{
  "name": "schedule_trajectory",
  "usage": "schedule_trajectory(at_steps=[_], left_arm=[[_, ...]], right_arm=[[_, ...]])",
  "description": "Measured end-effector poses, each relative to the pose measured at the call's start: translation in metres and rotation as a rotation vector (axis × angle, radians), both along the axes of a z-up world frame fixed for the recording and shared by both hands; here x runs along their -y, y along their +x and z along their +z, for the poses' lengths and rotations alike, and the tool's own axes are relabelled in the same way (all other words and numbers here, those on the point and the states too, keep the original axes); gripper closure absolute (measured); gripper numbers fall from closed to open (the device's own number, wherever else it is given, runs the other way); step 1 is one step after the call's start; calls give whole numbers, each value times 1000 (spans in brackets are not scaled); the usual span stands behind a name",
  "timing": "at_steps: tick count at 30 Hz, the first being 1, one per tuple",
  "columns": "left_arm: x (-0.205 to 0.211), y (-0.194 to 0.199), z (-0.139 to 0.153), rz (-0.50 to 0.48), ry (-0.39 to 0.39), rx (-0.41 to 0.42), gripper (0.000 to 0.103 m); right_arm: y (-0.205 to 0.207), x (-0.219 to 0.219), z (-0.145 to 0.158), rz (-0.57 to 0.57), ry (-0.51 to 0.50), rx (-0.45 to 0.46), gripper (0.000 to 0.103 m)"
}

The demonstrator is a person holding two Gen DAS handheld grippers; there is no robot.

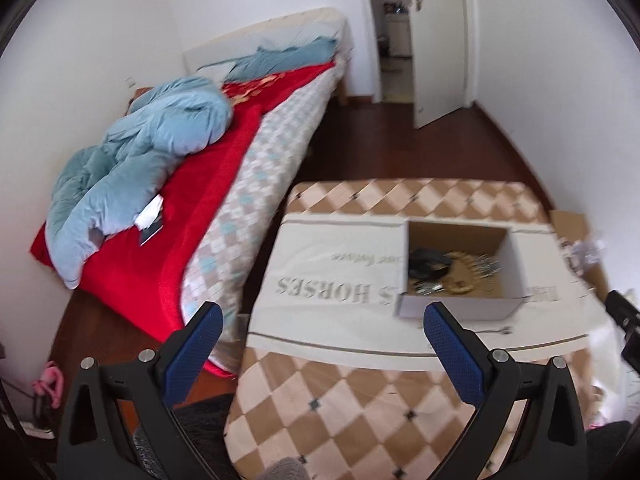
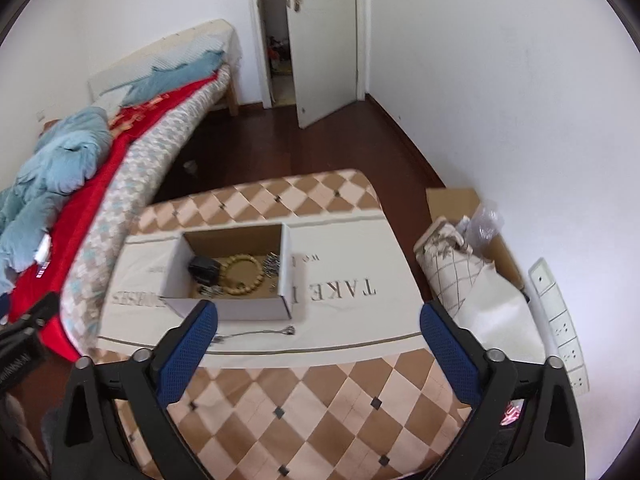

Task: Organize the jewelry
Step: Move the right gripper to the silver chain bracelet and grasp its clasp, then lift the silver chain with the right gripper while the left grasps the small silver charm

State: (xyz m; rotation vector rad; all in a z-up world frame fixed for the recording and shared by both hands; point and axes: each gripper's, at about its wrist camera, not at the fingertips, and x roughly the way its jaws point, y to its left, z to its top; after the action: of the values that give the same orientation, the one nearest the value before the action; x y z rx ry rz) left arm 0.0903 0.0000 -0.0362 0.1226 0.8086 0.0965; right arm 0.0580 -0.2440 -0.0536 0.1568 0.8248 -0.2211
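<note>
Left wrist view, left to right: bed [image 1: 224, 184] with red blanket [image 1: 168, 232] and crumpled blue duvet [image 1: 132, 152] along the left wall; dark wood floor [image 1: 360, 140] beyond. Left gripper [image 1: 324, 340] low in frame, jaws spread wide, blue pads [image 1: 192, 356] holding nothing. It hovers above the near-left part of the table [image 1: 332, 408], which has a brown-and-cream diamond pattern. White printed cloth [image 1: 320, 280] lies across the tabletop. Small open cardboard box [image 1: 460, 304] sits on the cloth, right of centre; inside are a black item [image 1: 426, 262], a tan bead bracelet [image 1: 464, 276] and some silvery metal pieces, blurred. Thin chain [image 1: 494, 331] lies on the cloth just in front of the box, near the right finger. Open white door [image 1: 436, 40] at the back.

Right wrist view, left to right: same bed [image 2: 120, 184] at far left, then the box [image 2: 240, 304] on the cloth [image 2: 360, 312], seen sharper: black item [image 2: 204, 270] at left, bead bracelet [image 2: 242, 274] in the middle, silver metal pieces [image 2: 272, 266] against the right wall. Chain [image 2: 260, 334] lies on the cloth just in front of the box, one end beside the left fingertip. Right gripper [image 2: 318, 332] jaws wide apart, empty, above the table's [image 2: 320, 408] near edge. Rolled fabric and cardboard [image 2: 464, 264] against the right wall, power strip [image 2: 560, 320] beside them.
</note>
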Motion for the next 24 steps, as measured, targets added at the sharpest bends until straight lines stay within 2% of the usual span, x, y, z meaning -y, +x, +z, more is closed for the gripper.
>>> schedule_trajectory(at_steps=[2,5,8,13,14,16,17,18,20,24], left_arm=[[-5,9,-16,25,24,-29,1],[-15,22,-41,62,57,-75,1],[-25,33,-66,95,83,-133,1],[-29,46,-93,98,78,-206,1],[-29,49,-97,92,73,-213,1],[-25,52,-102,82,67,-227,1],[-23,54,-102,78,68,-230,1],[-20,56,-104,71,66,-234,1],[-14,59,-106,61,65,-238,1],[0,68,-110,32,60,-249,1]], right_arm=[[17,5,-32,12,31,-53,32],[43,6,-84,38,114,-119,33],[61,-2,-122,51,128,-145,33],[79,-17,-159,68,117,-165,37],[82,-20,-164,72,105,-169,43],[85,-25,-172,75,87,-182,62],[87,-27,-177,71,79,-196,79],[87,-27,-181,60,77,-202,92],[83,-24,-183,44,63,-178,93],[70,-3,-179,-5,97,-149,93]])
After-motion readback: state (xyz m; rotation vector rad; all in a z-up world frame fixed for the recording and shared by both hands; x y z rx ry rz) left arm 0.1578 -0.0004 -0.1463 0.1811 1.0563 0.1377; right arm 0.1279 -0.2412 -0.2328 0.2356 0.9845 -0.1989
